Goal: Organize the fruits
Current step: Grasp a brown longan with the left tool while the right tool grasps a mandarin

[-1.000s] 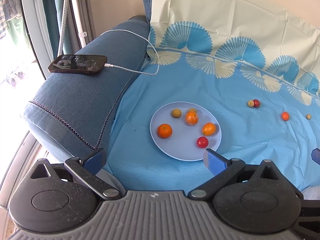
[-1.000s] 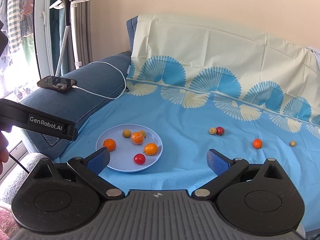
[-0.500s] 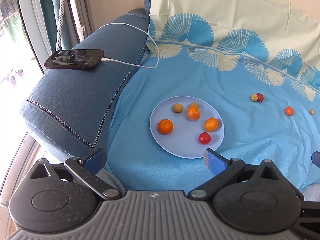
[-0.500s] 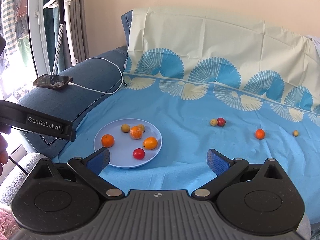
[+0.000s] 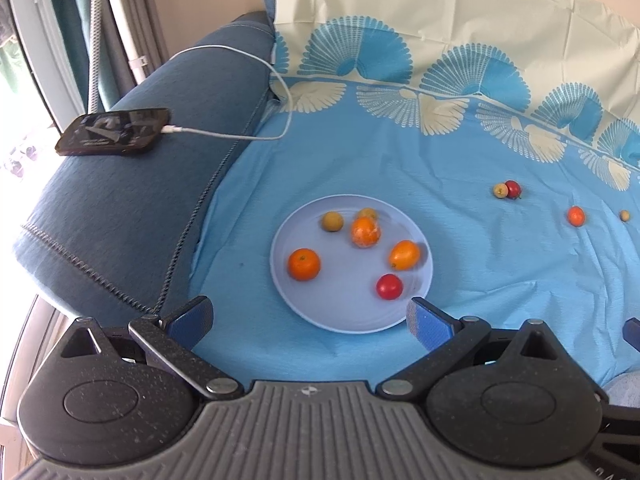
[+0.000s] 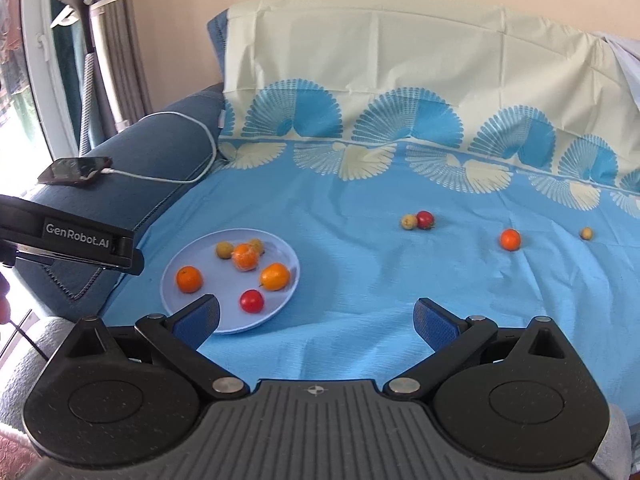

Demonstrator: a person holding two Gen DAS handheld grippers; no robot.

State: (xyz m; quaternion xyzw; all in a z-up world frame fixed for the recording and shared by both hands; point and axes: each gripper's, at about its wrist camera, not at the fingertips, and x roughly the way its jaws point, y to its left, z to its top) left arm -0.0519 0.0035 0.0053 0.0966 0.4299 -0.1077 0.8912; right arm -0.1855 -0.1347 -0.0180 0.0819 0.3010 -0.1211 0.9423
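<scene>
Both hand-held grippers hover over a sofa draped in a blue fan-patterned sheet (image 6: 360, 280), their jaws spread wide and holding nothing. The left gripper (image 5: 308, 318) sits just short of the near rim of a pale blue plate (image 5: 344, 320), which lies directly ahead between its fingertips. On the plate rest 6 fruits: an orange (image 5: 304, 265), a red fruit (image 5: 389, 287), an oval orange fruit (image 5: 405, 255), a wrapped orange (image 5: 365, 232) and 2 small yellow-green ones behind it. The right gripper (image 6: 316, 318) points at bare sheet, the plate (image 6: 176, 292) ahead to its left and partly behind its left fingertip. Well beyond its fingers, 4 fruits lie loose on the sheet: a yellow-green fruit (image 6: 408, 222) touching a red one (image 6: 425, 219), a small orange (image 6: 510, 239) to their right, and a tiny yellow-green fruit (image 6: 586, 233) farthest right. A phone (image 5: 114, 131) on a white charging cable (image 5: 240, 136) lies on the sofa's armrest (image 5: 120, 208).
</scene>
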